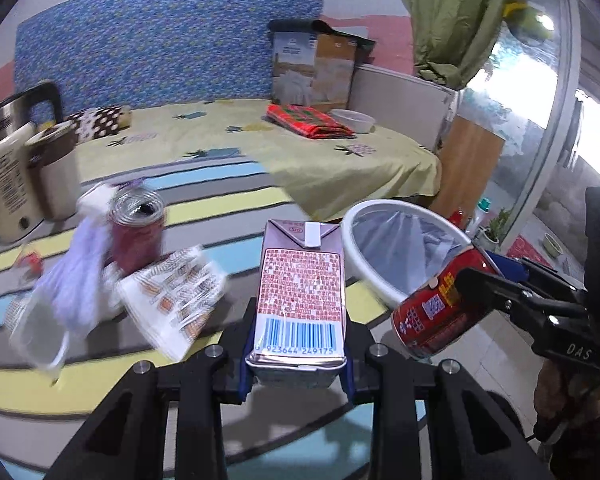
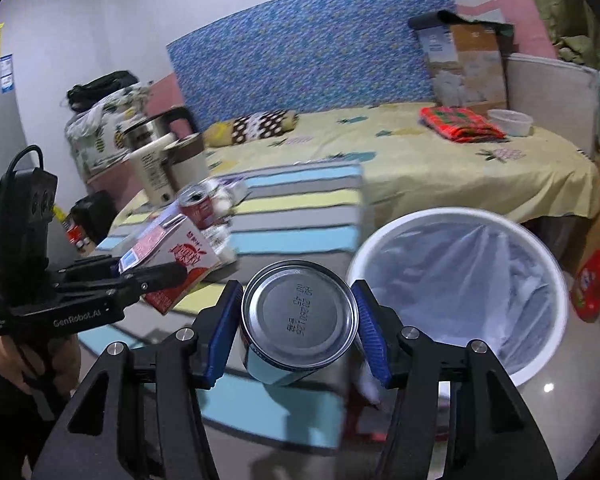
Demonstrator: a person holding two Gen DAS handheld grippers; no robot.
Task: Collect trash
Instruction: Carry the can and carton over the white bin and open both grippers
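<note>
Two pieces of trash are being carried right now, one in each gripper, and neither is in the bin [image 2: 456,216] yet. The left gripper [image 1: 298,360] is clamping its fingers on a pink milk carton [image 1: 300,292], holding it upright in the air to the left of the bin. The right gripper [image 2: 300,320] is squeezing a red can [image 2: 300,320] between its blue pads [image 2: 370,336]; in the left wrist view that can [image 1: 436,304] is hanging tilted just beside the bin's near rim [image 1: 374,280].

The bin's white liner [image 2: 480,280] is showing no trash inside, as far as the visible part goes, so the collecting appears to be at an early stage.

Several items are lying on the striped mat [image 1: 228,188], farther left of the bin than the carton: an opened red can [image 1: 137,232] standing upright, a crumpled white wrapper [image 1: 172,300] touching its base, and blurred white plastic or tissue [image 1: 72,280] beside it. These will be needing later trips.

Judging from this, both held items are close to being dropped in, the can first since it is nearest the rim.
</note>
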